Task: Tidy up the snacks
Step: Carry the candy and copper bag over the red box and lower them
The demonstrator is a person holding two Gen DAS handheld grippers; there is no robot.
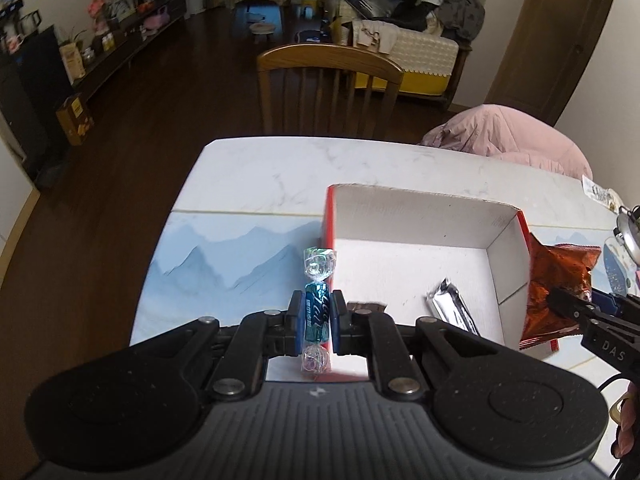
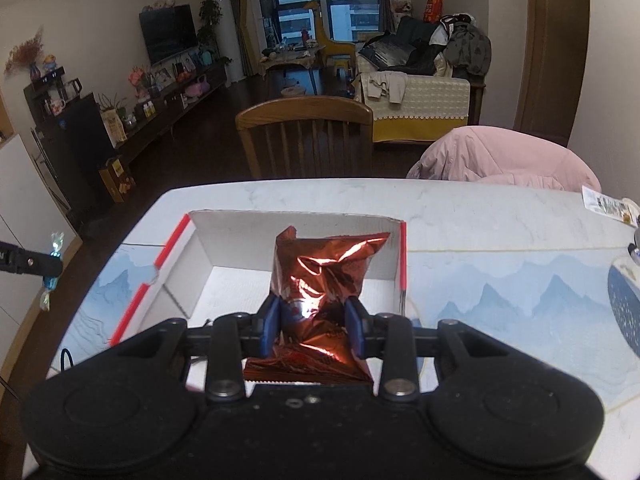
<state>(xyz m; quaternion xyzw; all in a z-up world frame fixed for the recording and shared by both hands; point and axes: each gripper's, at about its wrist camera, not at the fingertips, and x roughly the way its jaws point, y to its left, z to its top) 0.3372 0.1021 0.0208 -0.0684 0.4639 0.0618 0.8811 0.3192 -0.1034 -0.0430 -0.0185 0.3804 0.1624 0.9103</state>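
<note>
The left claw [image 1: 317, 318] squeezes a blue candy [image 1: 317, 312]; the right claw [image 2: 313, 326] pinches a red snack bag [image 2: 320, 280] above the box [image 2: 296, 226].

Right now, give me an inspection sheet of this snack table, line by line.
Surface: white marble table with a blue mountain-print mat.
Job's things: open white box with red edges; silver bar lying inside; blue wrapped candy; red foil bag.
Clutter: pink jacket at the far edge; printed packet at the right.
Grippers: left tool shut on the candy; right tool shut on the foil bag, held over the box.
Cables: black cable by the right tool.
Surroundings: wooden chair, sofa piled with clothes, television.
</note>
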